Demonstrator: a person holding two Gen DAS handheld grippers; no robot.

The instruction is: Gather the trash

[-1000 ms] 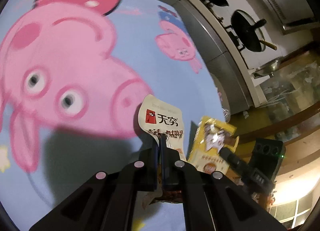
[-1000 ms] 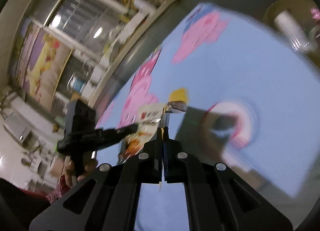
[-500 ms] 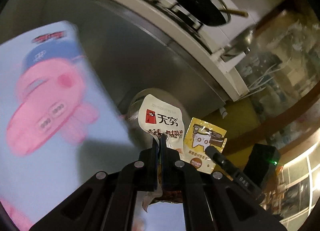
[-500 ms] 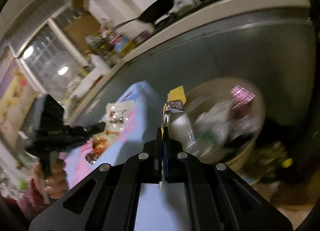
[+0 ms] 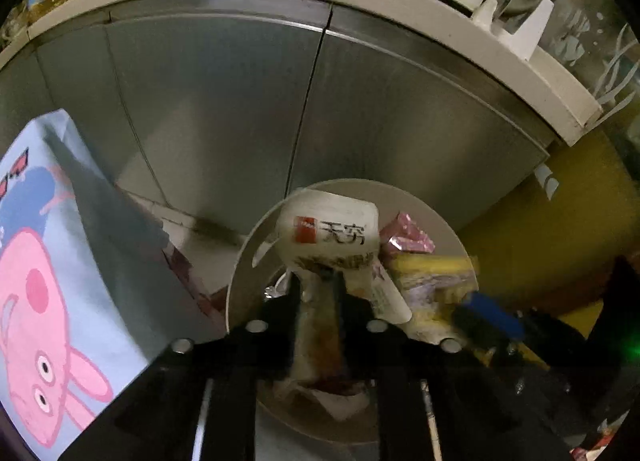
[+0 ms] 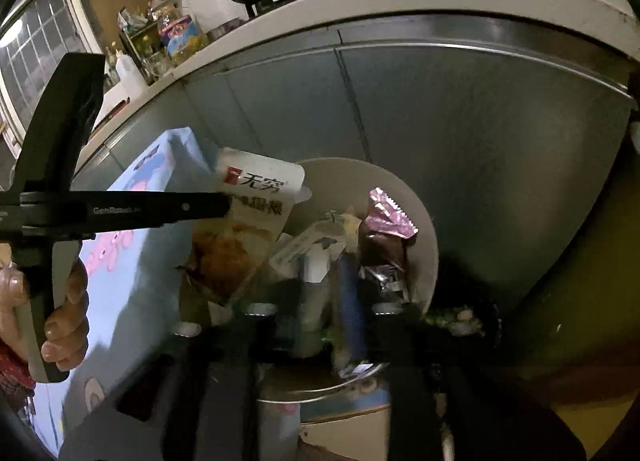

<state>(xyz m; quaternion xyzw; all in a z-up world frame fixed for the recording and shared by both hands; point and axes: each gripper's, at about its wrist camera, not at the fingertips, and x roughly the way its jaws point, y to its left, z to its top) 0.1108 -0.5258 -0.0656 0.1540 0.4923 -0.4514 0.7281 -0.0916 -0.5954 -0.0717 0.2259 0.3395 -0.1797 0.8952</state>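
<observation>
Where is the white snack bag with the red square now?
In both wrist views the white snack bag hangs over the round trash bin, pinched by the left gripper.

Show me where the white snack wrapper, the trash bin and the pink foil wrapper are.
white snack wrapper (image 5: 332, 231): left wrist view, on its red logo panel.
trash bin (image 6: 424, 229): right wrist view, on its right rim.
pink foil wrapper (image 6: 386, 211): right wrist view, on its crimped top.
</observation>
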